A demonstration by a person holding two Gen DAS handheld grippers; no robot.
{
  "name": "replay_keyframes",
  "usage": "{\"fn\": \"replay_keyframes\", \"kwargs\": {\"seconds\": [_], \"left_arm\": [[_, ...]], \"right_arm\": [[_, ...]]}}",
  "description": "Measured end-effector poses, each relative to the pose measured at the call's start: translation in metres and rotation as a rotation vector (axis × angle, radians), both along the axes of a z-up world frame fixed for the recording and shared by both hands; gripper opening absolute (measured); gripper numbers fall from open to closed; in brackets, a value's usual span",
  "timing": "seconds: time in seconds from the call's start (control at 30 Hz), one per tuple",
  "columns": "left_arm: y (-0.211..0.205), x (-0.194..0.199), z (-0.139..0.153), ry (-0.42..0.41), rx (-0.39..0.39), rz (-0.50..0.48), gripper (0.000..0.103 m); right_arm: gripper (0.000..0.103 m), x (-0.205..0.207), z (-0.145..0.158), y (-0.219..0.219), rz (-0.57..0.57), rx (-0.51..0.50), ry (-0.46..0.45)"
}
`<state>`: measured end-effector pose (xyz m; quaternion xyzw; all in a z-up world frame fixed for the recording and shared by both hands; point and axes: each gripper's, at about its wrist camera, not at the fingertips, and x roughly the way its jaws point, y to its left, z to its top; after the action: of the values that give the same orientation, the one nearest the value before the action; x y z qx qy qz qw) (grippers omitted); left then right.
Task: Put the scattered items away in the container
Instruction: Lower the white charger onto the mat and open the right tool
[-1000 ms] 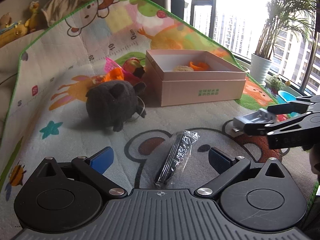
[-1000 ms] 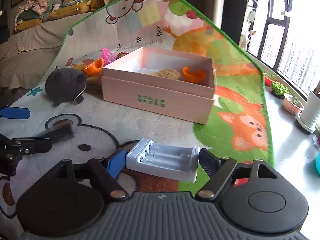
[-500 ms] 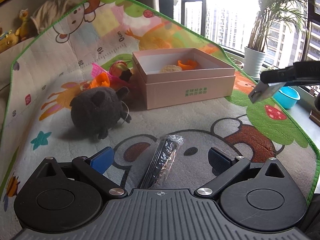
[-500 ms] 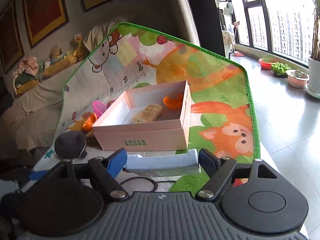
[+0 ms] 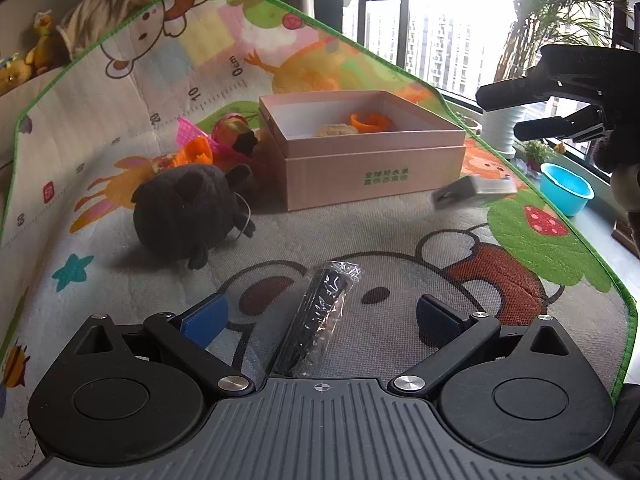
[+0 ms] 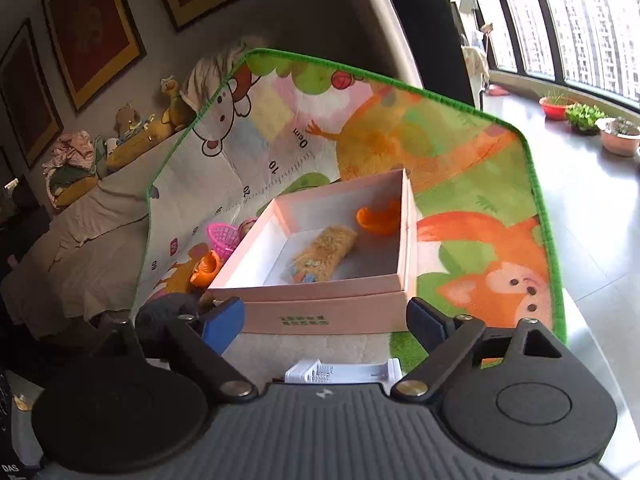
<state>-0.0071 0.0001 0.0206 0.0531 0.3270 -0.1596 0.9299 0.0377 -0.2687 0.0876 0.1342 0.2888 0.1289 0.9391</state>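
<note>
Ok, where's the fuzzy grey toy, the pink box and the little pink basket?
fuzzy grey toy (image 5: pixel 188 208), left wrist view, middle of its plush body.
pink box (image 5: pixel 372 176), left wrist view, near side wall by the green print.
pink basket (image 6: pixel 222 239), right wrist view, its mesh side, left of the box.

Open-topped pink box (image 6: pixel 320 304), mostly bare inside, plush toy (image 5: pixel 188 208) crowding its left

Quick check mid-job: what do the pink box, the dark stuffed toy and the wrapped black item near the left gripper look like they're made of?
Pink box: looks like matte paperboard, with flat thin walls, crisp edges and printed green characters. Dark stuffed toy: plush fabric, with a fuzzy dull grey surface and soft rounded shape. Wrapped black item: clear plastic film outside, crinkled with bright glints; the black contents look hard, but I cannot tell the material.
</note>
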Motion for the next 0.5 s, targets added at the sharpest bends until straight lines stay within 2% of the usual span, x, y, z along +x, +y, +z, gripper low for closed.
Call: {"fn": "replay_keyframes", "kwargs": {"seconds": [0.17,0.27,0.37,0.5], "left_arm": [[-0.005,-0.001,-0.002,0.004,0.010,-0.023,0.103],[-0.007,-0.006,-0.003,0.009,0.033,-0.054,0.103],[-0.008,-0.011,-0.005,0.013,0.068,-0.072,0.103],[-0.002,-0.013,-0.006,0.017,0.113,-0.050,0.103]], "right_arm": [[0.097,-0.018,-0.008,-0.011,-0.065,-0.125,-0.025],[0.099,-0.029,-0.021,-0.006,-0.064,-0.210,-0.016],[0.100,-0.041,-0.044,0.002,-0.010,-0.197,0.065],[0.100,-0.054,-0.064,0.020,0.007,-0.245,0.075]]}}
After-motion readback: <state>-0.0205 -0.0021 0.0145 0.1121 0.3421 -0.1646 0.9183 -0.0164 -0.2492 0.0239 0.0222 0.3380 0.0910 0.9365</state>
